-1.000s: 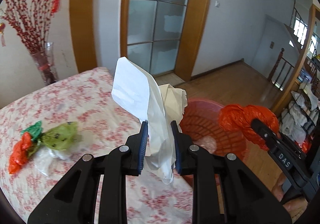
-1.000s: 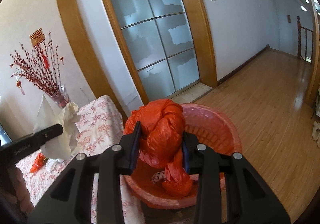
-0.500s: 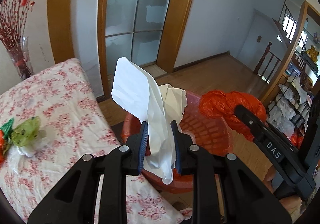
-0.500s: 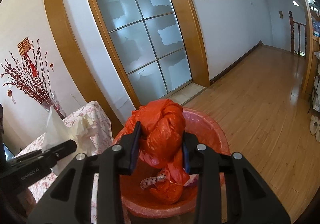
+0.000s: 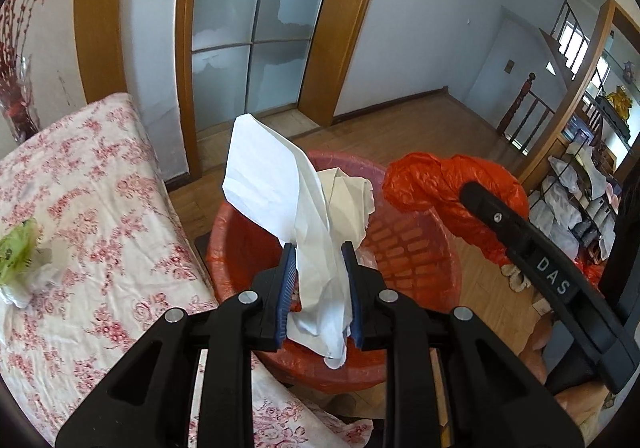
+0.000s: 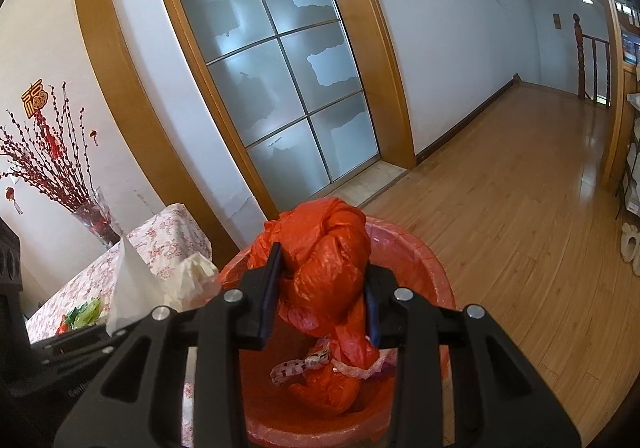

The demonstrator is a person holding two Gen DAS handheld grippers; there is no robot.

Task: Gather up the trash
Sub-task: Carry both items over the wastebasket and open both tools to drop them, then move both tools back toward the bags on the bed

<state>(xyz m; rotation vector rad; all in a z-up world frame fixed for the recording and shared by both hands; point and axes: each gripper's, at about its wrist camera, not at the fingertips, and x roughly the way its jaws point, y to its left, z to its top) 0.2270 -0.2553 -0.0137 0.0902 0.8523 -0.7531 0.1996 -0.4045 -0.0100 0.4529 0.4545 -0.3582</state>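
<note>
In the left wrist view, our left gripper (image 5: 319, 288) pinches a crumpled white tissue (image 5: 296, 200) between its 2 blue pads, held over the red basket (image 5: 416, 248) so it can drop inside. At 3 o'clock, our right gripper (image 5: 532, 260) carries the orange plastic bag (image 5: 436, 184) above the rim. At 9 o'clock, green wrapper scraps (image 5: 18, 248) wait on the floral tablecloth (image 5: 100, 208).

In the right wrist view, the right gripper (image 6: 320, 288) clamps the orange plastic bag (image 6: 324, 268) above the red basket (image 6: 432, 280), where trash lies. The tissue (image 6: 132, 280) sits at 9 o'clock.
</note>
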